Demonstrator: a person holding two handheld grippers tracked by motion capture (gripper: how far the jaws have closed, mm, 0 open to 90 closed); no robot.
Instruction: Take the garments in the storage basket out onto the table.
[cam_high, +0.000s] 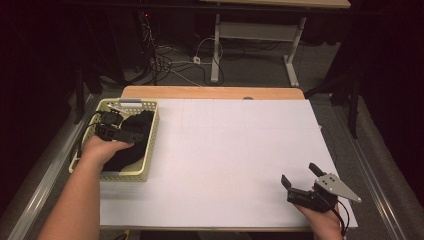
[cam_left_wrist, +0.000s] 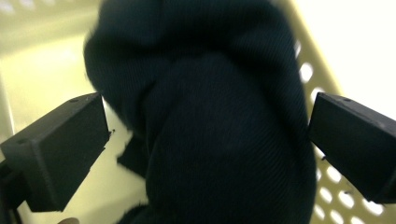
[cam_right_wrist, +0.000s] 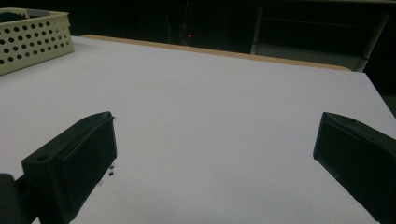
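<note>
I am holding the left gripper (cam_high: 117, 131) down inside the pale yellow plastic basket (cam_high: 150, 145) at the table's left edge, its jaws spread wide on either side of a dark cloth (cam_left_wrist: 224, 130) and not yet pressing it. In the left gripper view the cloth is showing a fine ribbed knit, soft and bunched into a rounded mound, filling most of the gap between the blocky matte jaws. The basket wall (cam_left_wrist: 327, 182) is standing just behind the right jaw, smooth and pierced with round holes, leaving little room on that side. The right gripper (cam_high: 301, 176) is resting near the front right corner of the white tabletop (cam_high: 235, 150), jaws wide apart and gripping nothing. I am seeing flat, bare white surface stretching ahead of it to the wooden far edge (cam_right_wrist: 233, 52).
</note>
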